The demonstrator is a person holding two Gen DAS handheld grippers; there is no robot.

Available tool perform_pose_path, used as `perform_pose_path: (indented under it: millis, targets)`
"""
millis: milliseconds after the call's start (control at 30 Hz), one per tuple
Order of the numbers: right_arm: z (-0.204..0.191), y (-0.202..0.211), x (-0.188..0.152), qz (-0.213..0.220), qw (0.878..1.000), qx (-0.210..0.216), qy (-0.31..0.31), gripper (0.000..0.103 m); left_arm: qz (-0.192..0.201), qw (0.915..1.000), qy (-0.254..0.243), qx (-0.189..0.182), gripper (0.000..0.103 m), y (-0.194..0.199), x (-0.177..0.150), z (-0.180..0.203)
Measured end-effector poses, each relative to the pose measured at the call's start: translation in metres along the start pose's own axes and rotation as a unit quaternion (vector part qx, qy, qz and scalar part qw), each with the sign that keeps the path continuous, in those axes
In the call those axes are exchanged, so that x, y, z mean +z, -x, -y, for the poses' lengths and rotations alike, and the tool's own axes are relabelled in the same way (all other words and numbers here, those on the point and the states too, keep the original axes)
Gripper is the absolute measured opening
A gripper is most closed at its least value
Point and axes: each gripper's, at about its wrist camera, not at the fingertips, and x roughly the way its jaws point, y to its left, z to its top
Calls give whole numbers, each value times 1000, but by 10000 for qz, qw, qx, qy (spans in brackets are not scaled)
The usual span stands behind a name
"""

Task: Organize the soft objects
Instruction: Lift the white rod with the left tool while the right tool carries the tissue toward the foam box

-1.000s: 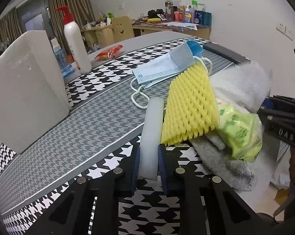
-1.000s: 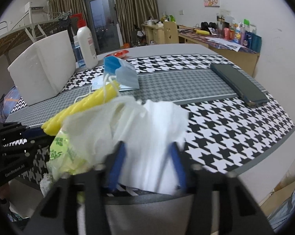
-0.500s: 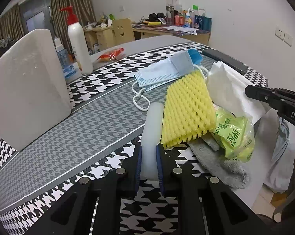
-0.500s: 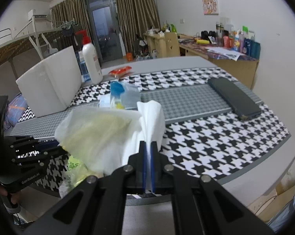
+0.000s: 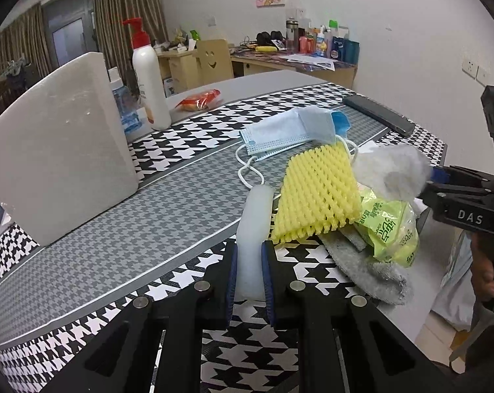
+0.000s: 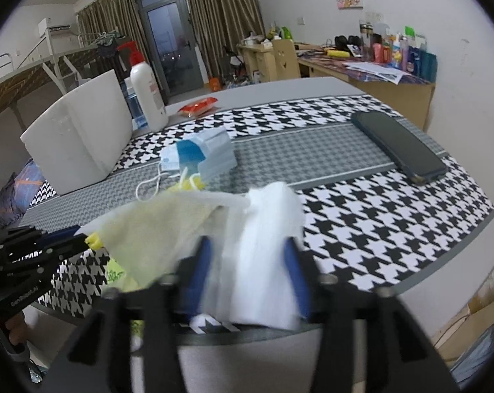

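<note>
Left wrist: left gripper (image 5: pixel 249 273) fingers clamped on white foam strip (image 5: pixel 254 226) near the tabletop (image 5: pixel 122 229) front edge, beside yellow foam net (image 5: pixel 317 191). "DAS" on right gripper body

Right wrist: right gripper (image 6: pixel 248 276) fingers apart around white tissue (image 6: pixel 266 249); risk: slips off the edge, nothing pinching it

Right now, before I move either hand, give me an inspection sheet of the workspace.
Surface: table under houndstooth cloth.
Job's things: foam strip, yellow net, masks, tissue, green pack, grey cloth.
Clutter: foam block, pump bottle, phone, red packet.
Grippers: left gripper shut on foam strip; right gripper open around tissue.
Cables: nothing seen.
Surroundings: cluttered desk, curtains.
</note>
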Motion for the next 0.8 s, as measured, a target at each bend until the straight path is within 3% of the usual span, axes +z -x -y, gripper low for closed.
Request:
perform_pose_path:
  millis: [367, 467, 533, 600, 800]
  targets:
    - [-8, -23, -1, -395, 9980, -416, 249, 56, 20, 10000, 88, 21, 16, 3, -1, -8]
    - [-8, -23, -2, -426, 9963, -681, 303, 40, 26, 9999, 96, 11, 16, 4, -3, -9]
    - [-1, -23, 1, -452, 9959, -766, 170, 18, 47, 9999, 94, -5, 16, 6, -3, -9]
    - [5, -23, 3, -477, 9959, -766, 93, 8, 90, 9999, 110, -30, 16, 9, -3, -9]
    - [12, -3, 9, -159, 9985, -472, -207, 6, 351, 9988, 295, -149, 16, 26, -5, -19]
